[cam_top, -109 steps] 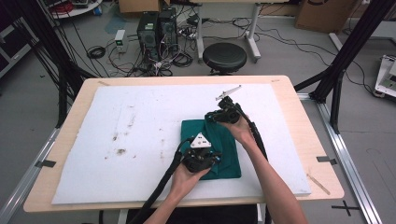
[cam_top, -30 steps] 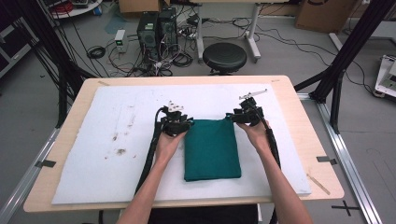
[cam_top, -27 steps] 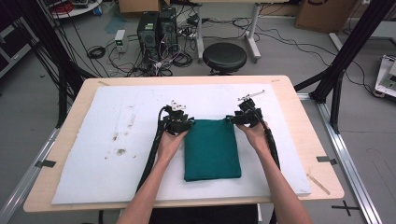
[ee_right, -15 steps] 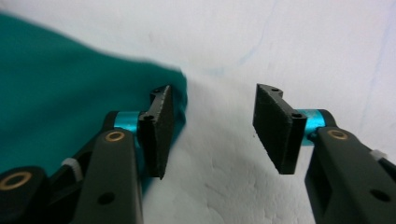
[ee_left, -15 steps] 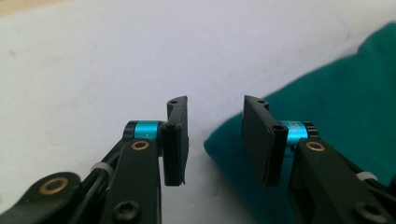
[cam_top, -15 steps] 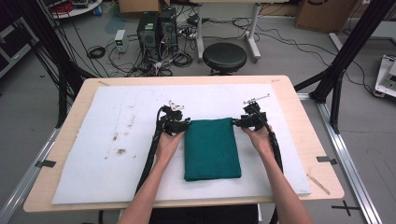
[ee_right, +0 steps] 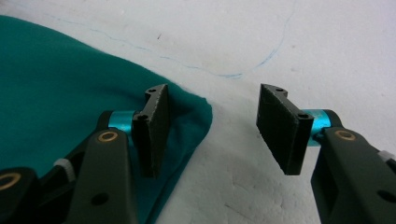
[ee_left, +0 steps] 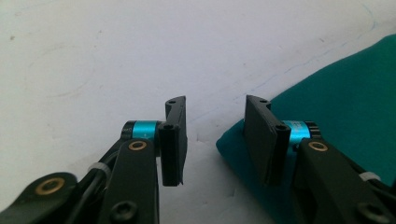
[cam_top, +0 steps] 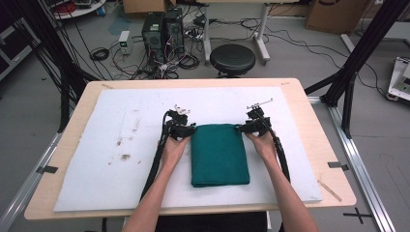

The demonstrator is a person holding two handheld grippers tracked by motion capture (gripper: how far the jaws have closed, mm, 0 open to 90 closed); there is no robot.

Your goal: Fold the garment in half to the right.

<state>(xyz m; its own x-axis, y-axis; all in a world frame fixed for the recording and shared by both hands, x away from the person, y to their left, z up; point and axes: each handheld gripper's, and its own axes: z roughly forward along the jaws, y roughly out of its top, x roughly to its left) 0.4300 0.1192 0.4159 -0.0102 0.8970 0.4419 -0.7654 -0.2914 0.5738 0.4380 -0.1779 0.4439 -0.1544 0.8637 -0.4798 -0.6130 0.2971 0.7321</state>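
A folded green cloth [cam_top: 219, 153] lies flat on the white mat [cam_top: 111, 159], its far edge running between the two grippers. The left gripper [ee_left: 212, 140] stands with its jaws parted and holds nothing; they have just been opening, and the cloth's corner lies under and just past one jaw. The right gripper [ee_right: 212, 133] is likewise spread and has just been opening, gripping nothing, with the other far corner of the cloth poking into the gap from beneath one jaw.
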